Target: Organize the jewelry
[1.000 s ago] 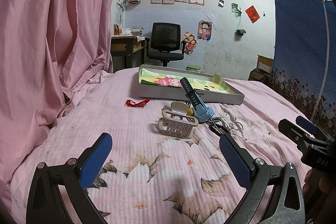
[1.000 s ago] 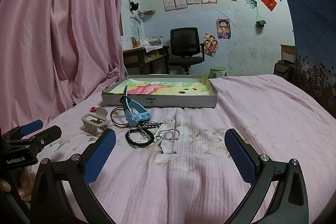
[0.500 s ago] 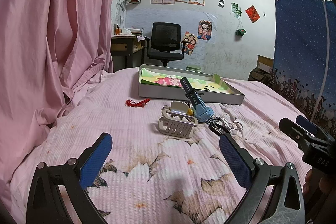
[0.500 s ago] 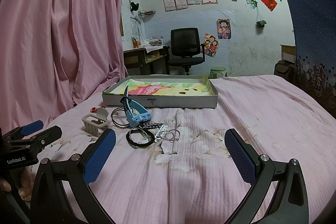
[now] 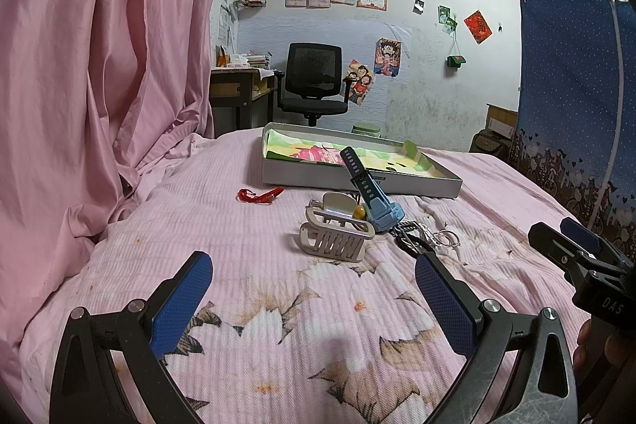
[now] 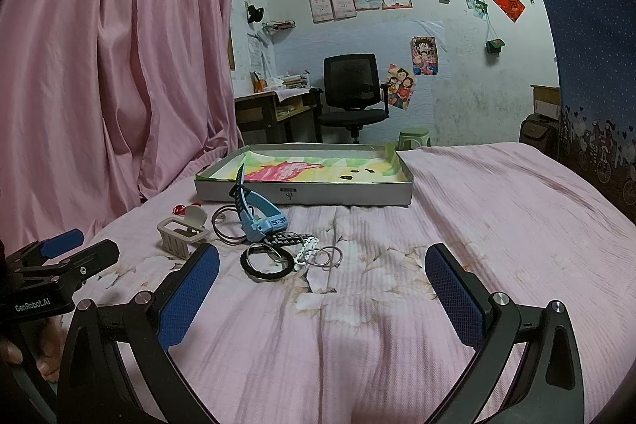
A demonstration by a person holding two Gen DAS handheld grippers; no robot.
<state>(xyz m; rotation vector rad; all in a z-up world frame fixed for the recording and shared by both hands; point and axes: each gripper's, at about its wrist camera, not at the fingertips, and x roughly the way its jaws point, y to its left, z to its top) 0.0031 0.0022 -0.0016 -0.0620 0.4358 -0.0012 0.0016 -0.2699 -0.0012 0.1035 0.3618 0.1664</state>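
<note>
Left gripper (image 5: 314,295): jaws spread wide, nothing between the blue pads, hovering low over the pink bedspread (image 5: 246,233). Right gripper (image 6: 322,289): likewise spread and empty, just short of the pile.

Ahead of the left, nearest: a beige claw hair clip (image 5: 337,237), with a blue digital watch (image 5: 371,197) propped behind it, strap pointing up. Ahead of the right: a black braided bracelet (image 6: 265,264) with thin bangles (image 6: 226,225) lying across and beside it, a beaded chain (image 6: 304,245), then a few small silver rings (image 6: 326,257). Off to the left, apart from the heap, a red cord bracelet (image 5: 260,194). Beyond everything, a shallow cardboard box (image 6: 342,194) lined with a colourful picture; apparently still without jewelry, though dark specks near its far side too small to identify.

Judged as the very start: approach, nothing yet picked. Next move likely a close on one piece, the clip or the black bracelet, needing a low, level descent so the pads straddle a single item without snagging neighbours.
</note>
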